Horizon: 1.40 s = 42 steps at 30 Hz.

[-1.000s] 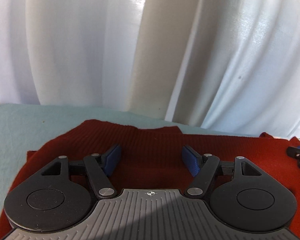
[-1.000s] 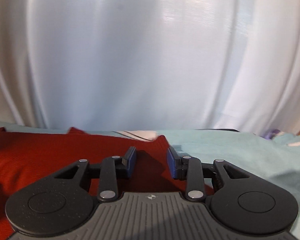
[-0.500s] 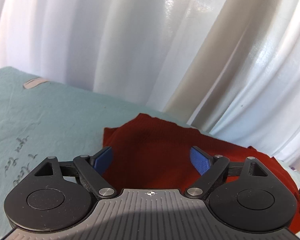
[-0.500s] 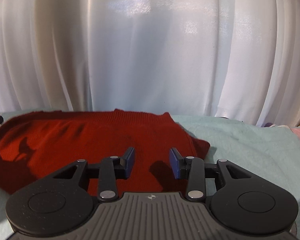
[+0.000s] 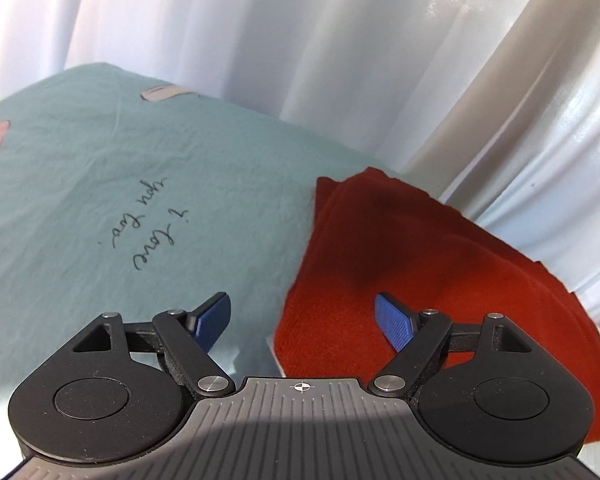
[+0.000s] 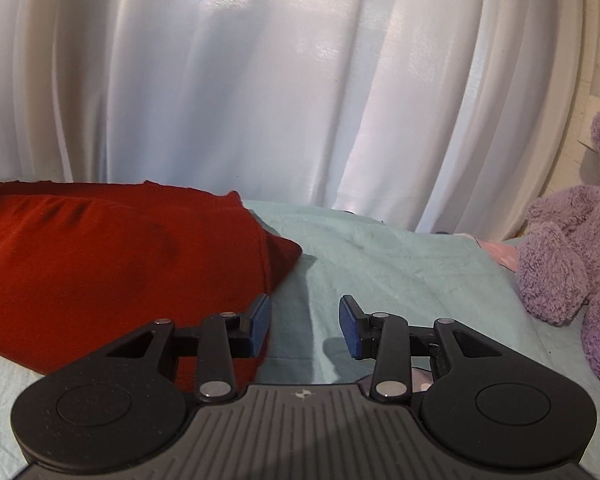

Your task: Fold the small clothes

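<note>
A red garment (image 5: pixel 420 280) lies folded into a flat, layered block on a pale teal sheet (image 5: pixel 120 200), close to the white curtain (image 5: pixel 300 60) behind it. In the left wrist view the garment fills the lower right of the frame, its left edge running between the left tongs (image 5: pixel 302 322); these blue pads stand wide apart and are closing slightly, one over bare sheet, one over the red cloth, gripping nothing. Handwriting is printed on the sheet at centre left. In the right wrist view the garment (image 6: pixel 112 264) sits at middle left, its corner poking out towards the centre. The right tongs (image 6: pixel 304 326) are partly apart with only sheet between them, just beside the garment's right edge, holding nothing. A purple teddy bear (image 6: pixel 568 240) sits at the far right. Both tongs flank the garment empty, which suggests it is laid down so its sides can be squared or taken up for another fold.
</note>
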{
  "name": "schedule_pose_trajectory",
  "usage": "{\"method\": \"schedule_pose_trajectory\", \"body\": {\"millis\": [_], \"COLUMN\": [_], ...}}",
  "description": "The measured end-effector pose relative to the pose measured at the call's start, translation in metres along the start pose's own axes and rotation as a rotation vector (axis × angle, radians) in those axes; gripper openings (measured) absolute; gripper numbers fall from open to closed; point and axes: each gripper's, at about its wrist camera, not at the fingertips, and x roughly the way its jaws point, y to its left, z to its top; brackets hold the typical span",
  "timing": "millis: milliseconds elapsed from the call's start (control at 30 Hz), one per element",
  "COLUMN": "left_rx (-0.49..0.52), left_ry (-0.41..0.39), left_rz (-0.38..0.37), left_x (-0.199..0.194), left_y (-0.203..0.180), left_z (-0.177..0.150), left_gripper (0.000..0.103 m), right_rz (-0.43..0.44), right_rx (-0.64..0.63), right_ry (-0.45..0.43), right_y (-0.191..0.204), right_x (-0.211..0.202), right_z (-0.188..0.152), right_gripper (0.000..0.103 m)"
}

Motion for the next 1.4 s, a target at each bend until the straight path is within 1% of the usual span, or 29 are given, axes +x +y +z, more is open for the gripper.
{"method": "schedule_pose_trajectory", "body": {"millis": [167,300,400,500,533,567,600,633,667,733,800,900,933,967,1033,1100,1133,1200,1267,1300,1333,1400], "left_rx": [0.021,0.014,0.006,-0.031,-0.044,-0.059,-0.071,-0.085,-0.102,-0.140,-0.179,-0.257,-0.269,-0.275,-0.290,-0.293,-0.293,-0.300,-0.301,-0.297,-0.287,-0.271], "left_ry": [0.021,0.051,0.072,0.113,0.122,0.127,0.126,0.129,0.134,0.146,0.168,0.199,0.208,0.217,0.223,0.219,0.211,0.204,0.191,0.186,0.180,0.174], "left_rz": [-0.002,-0.018,-0.045,-0.104,-0.124,-0.140,-0.151,-0.169,-0.187,-0.224,-0.284,-0.336,-0.339,-0.343,-0.353,-0.365,-0.372,-0.385,-0.411,-0.421,-0.426,-0.423], "left_x": [0.005,0.007,0.010,0.016,0.017,0.019,0.020,0.022,0.024,0.030,0.040,0.052,0.055,0.058,0.060,0.058,0.056,0.051,0.046,0.044,0.042,0.041], "left_y": [-0.009,-0.012,-0.011,-0.005,-0.003,0.000,0.002,0.004,0.007,0.012,0.018,0.026,0.027,0.028,0.030,0.030,0.030,0.031,0.029,0.028,0.026,0.020], "left_z": [-0.003,-0.004,-0.002,0.000,0.001,0.001,0.002,0.004,0.006,0.009,0.012,0.017,0.018,0.018,0.018,0.019,0.019,0.021,0.024,0.025,0.027,0.030], "left_gripper": [0.085,0.085,0.085,0.083,0.080,0.075,0.074,0.070,0.064,0.056,0.051,0.039,0.028,0.023,0.020,0.018,0.017,0.017,0.017,0.017,0.017,0.017], "right_rz": [0.114,0.173,0.208,0.249,0.267,0.281,0.299,0.313,0.333,0.375,0.420,0.478,0.497,0.513,0.530,0.535,0.534,0.538,0.516,0.496,0.483,0.507], "right_rx": [-0.036,-0.027,-0.017,-0.011,-0.015,-0.023,-0.031,-0.035,-0.035,-0.029,-0.028,-0.084,-0.103,-0.119,-0.140,-0.174,-0.189,-0.170,-0.134,-0.151,-0.184,-0.171], "right_ry": [-0.040,-0.027,-0.004,0.007,0.007,0.006,0.003,0.002,0.005,0.013,0.017,0.007,0.002,0.001,0.009,0.055,0.046,0.021,-0.006,0.013,0.054,0.048], "right_y": [0.030,0.050,0.061,0.075,0.082,0.087,0.094,0.100,0.106,0.118,0.130,0.158,0.167,0.176,0.189,0.199,0.201,0.198,0.190,0.190,0.190,0.181], "right_x": [-0.013,-0.009,-0.006,-0.010,-0.010,-0.010,-0.012,-0.012,-0.012,-0.010,-0.009,-0.012,-0.014,-0.014,-0.012,-0.004,-0.004,-0.010,-0.014,-0.010,-0.004,-0.005], "right_z": [0.007,0.009,0.009,0.010,0.010,0.011,0.010,0.010,0.011,0.013,0.016,0.017,0.017,0.016,0.013,0.008,0.006,0.008,0.007,0.006,0.004,0.005], "right_gripper": [0.038,0.038,0.038,0.036,0.034,0.030,0.028,0.027,0.026,0.023,0.022,0.020,0.019,0.018,0.018,0.018,0.018,0.018,0.018,0.018,0.019,0.019]}}
